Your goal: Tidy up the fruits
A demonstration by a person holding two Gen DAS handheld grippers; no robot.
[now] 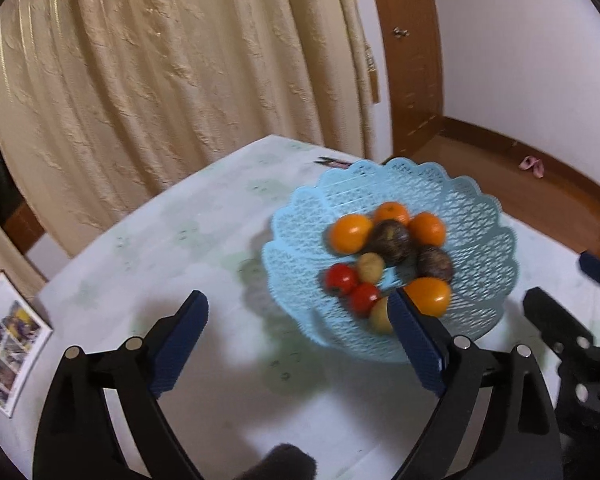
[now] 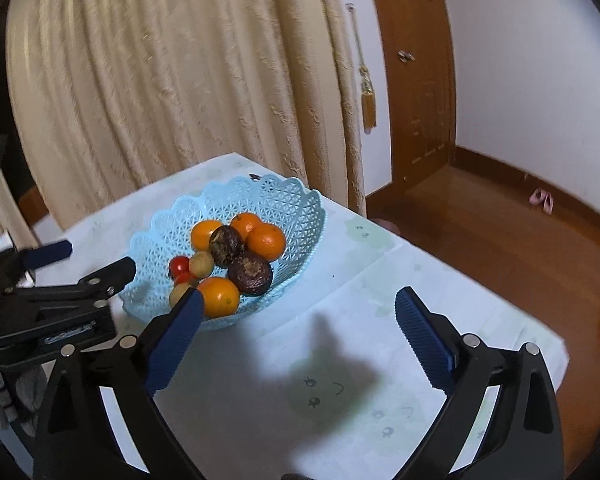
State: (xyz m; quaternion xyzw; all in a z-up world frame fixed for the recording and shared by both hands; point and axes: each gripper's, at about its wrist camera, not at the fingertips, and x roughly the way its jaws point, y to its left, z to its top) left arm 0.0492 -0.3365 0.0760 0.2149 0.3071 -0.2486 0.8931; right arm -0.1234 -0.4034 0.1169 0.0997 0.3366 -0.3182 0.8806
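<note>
both grippers hang spread wide and empty over the table (image 2: 400, 280). the blue basket (image 2: 300, 216), piled with oranges, tomatoes and dark fruit, sits ahead between them: right of the left gripper (image 1: 298, 340), left of the right gripper (image 2: 296, 340). the left one's inner finger looks nearer, almost over the rim by the front orange (image 1: 430, 296).

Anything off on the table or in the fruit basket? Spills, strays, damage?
Nothing stands out. All the fruit sits inside the blue basket: oranges, dark round fruits, small red ones. None lies loose on the tablecloth. The basket stands upright. Both the left gripper and right gripper are open and empty.
</note>
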